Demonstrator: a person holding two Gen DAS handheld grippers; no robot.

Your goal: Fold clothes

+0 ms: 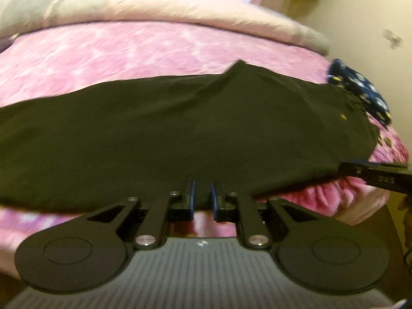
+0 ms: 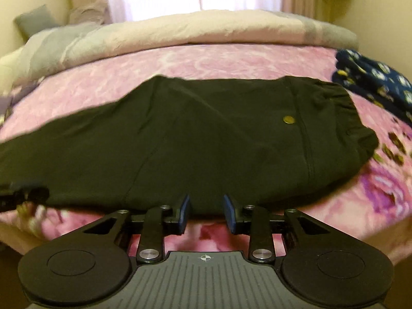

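Observation:
Black trousers lie flat across the pink bedspread, folded lengthwise, waistband to the right with a small gold button. They also fill the middle of the right wrist view. My left gripper is open with a narrow gap, its fingertips at the near edge of the trousers, holding nothing. My right gripper is open, its fingertips at the near edge of the trousers close to the waist end. The right gripper also shows at the right edge of the left wrist view.
The pink flowered bedspread covers the bed. A rolled beige and grey duvet lies along the far side. A navy patterned garment lies at the right, beyond the waistband. A bright curtained window is behind the bed.

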